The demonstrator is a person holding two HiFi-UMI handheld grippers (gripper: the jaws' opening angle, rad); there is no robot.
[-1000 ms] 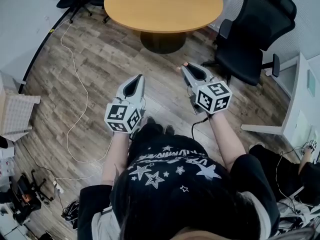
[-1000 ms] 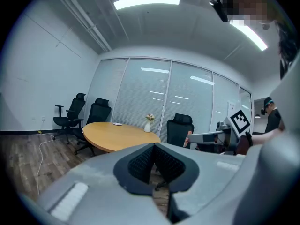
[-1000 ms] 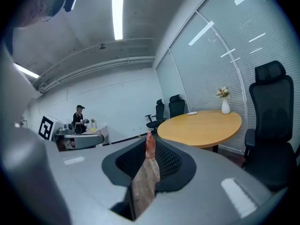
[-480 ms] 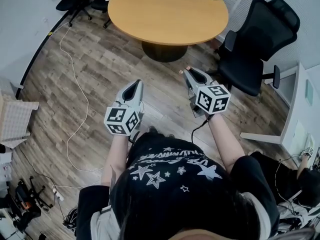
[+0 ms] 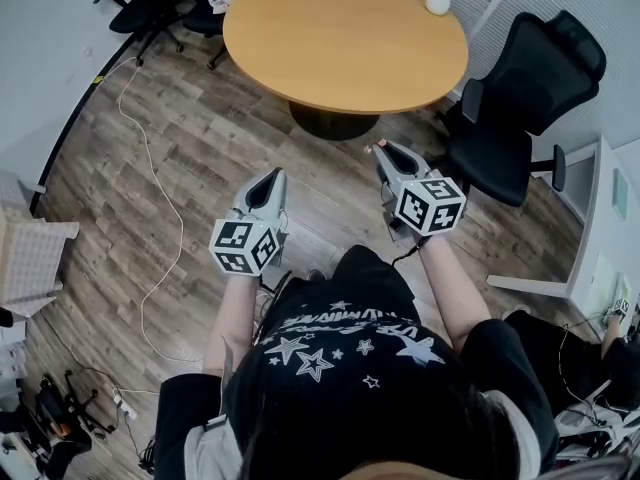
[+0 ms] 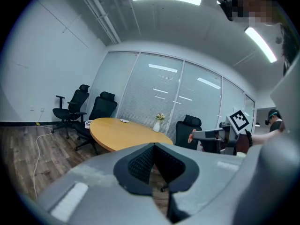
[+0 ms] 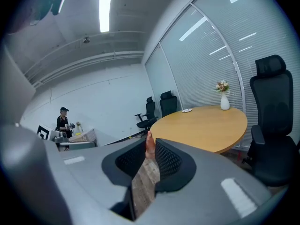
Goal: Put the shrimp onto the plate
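Seen from above, a person [image 5: 350, 368] in a black star-print top stands on a wood floor [image 5: 180, 138], holding a gripper in each hand at waist height. The left gripper [image 5: 271, 175] has its fingers pressed together with nothing between them. The right gripper [image 5: 381, 149] has its fingers closed on a small pink-orange shrimp [image 7: 149, 146], pinched at their very tips.

Beyond the grippers stands a round wooden bench [image 5: 345, 43], with a black office chair [image 5: 520, 98] to its right. Near the bench's far edge sit a small white plate [image 7: 187, 110] and a white vase [image 5: 438, 0] of flowers.

Compared with a second ago, the bench fills more of the head view, and the plate and vase have come into sight, so the person has probably been walking towards it. The shrimp is well apart from the plate. It is likely being carried over, with the placing not yet done.
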